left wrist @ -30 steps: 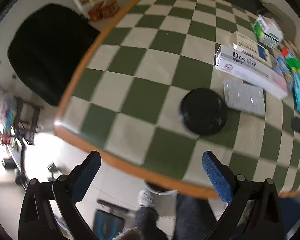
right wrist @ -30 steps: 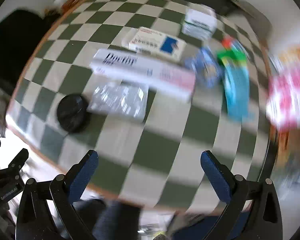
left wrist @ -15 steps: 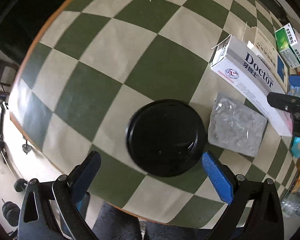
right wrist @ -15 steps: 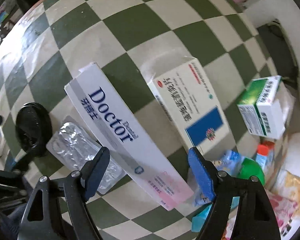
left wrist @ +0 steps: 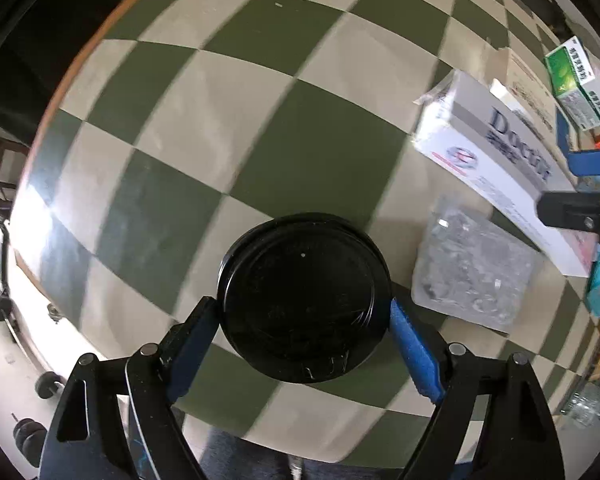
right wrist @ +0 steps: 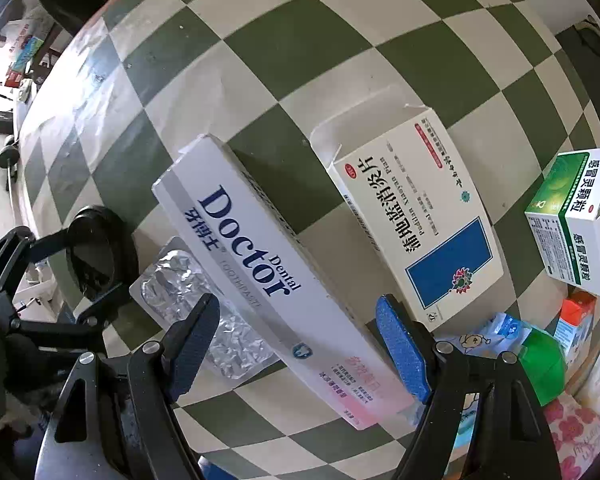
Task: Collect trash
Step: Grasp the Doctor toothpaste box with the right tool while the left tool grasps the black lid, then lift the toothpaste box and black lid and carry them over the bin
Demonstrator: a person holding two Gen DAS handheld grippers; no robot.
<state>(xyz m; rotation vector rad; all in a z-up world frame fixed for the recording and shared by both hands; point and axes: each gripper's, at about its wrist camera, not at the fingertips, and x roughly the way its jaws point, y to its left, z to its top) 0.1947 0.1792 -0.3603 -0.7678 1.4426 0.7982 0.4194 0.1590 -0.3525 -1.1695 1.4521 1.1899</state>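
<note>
I close the left gripper (left wrist: 304, 312) on the black lid (left wrist: 304, 300) for lifting; beside the lid, my right gripper (right wrist: 296, 340) straddles the toothpaste box (right wrist: 260, 268), part-open, not gripping

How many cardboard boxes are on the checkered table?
3: Doctor toothpaste box between the right gripper's fingers, blue-square medicine box beside it, green-white box farthest right. Clutter beyond may hide more.

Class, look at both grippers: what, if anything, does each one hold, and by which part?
The left gripper, jaws just closing, clamps the black lid by opposite edges of its rim. The right gripper straddles the toothpaste box, pads not touching: nothing held.
</note>
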